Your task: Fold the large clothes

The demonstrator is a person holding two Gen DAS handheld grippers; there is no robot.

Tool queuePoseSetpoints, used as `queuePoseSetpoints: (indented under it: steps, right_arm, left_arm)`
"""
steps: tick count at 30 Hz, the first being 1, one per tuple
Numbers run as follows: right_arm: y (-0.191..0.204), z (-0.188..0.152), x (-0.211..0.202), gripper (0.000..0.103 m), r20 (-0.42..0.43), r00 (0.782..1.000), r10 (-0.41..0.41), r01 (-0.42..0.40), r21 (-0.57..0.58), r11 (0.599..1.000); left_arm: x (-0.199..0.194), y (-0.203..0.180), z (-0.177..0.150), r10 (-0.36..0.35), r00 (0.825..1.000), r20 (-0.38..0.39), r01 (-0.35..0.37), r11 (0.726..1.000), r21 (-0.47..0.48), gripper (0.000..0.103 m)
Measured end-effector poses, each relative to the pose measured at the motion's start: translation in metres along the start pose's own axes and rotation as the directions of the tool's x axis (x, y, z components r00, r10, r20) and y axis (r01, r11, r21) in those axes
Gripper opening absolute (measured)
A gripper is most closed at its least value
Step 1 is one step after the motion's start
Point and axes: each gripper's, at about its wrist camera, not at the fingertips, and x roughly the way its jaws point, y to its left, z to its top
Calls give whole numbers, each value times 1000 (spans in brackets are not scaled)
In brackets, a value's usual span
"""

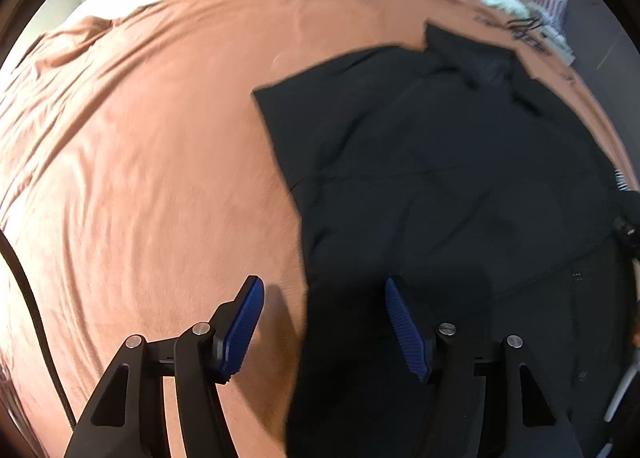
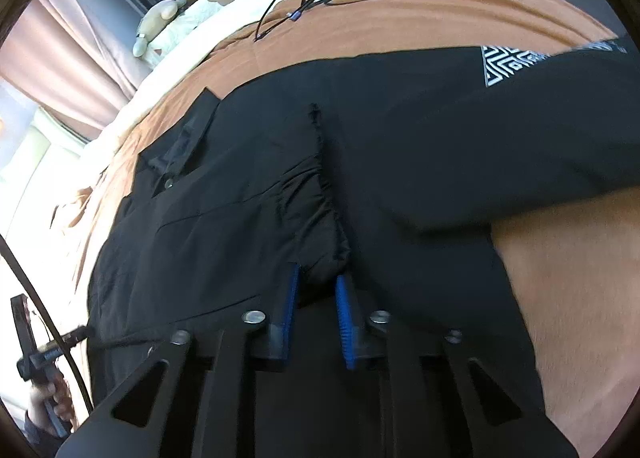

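Our right claw [image 2: 316, 278] pinches a bunched fold of the black garment [image 2: 420, 146] on the orange bed [image 2: 400, 14] — left claw [image 1: 324, 290] gaping, straddling its edge.

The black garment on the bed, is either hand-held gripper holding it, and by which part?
The right hand-held gripper pinches a bunched fold of the black garment. The left hand-held gripper stands open over its edge, holding nothing.
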Motion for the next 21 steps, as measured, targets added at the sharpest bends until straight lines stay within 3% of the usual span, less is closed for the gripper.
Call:
queuePoseSetpoints:
  steps: [4, 7, 9, 10, 11, 21]
  right_arm:
    - [3, 3, 0, 13, -12, 1000, -21, 21, -9, 1000]
    - [4, -1, -13, 19, -24, 999, -36, 36, -27, 999]
    - [0, -2, -29, 33, 0, 999, -51, 51, -45, 998]
    - [-6, -2, -39, 56, 16, 999, -50, 50, -42, 998]
    - [-12, -1, -48, 64, 32, 998, -49, 50, -31, 998]
    - [-123, -6, -145, 64, 194, 978, -71, 43, 144, 989]
  left_arm:
    - [4, 6, 0, -15, 1000, 10, 15, 999, -40, 65]
    - [-5, 4, 1, -22, 999, 24, 23, 999, -38, 65]
    - [-14, 4, -3, -39, 999, 35, 40, 999, -27, 65]
    - [-19, 3, -3, -46, 998, 37, 47, 999, -26, 65]
    - [-23, 3, -4, -57, 998, 40, 58, 998, -25, 65]
    - [-49, -9, -8, -98, 992, 78, 98, 995, 2, 65]
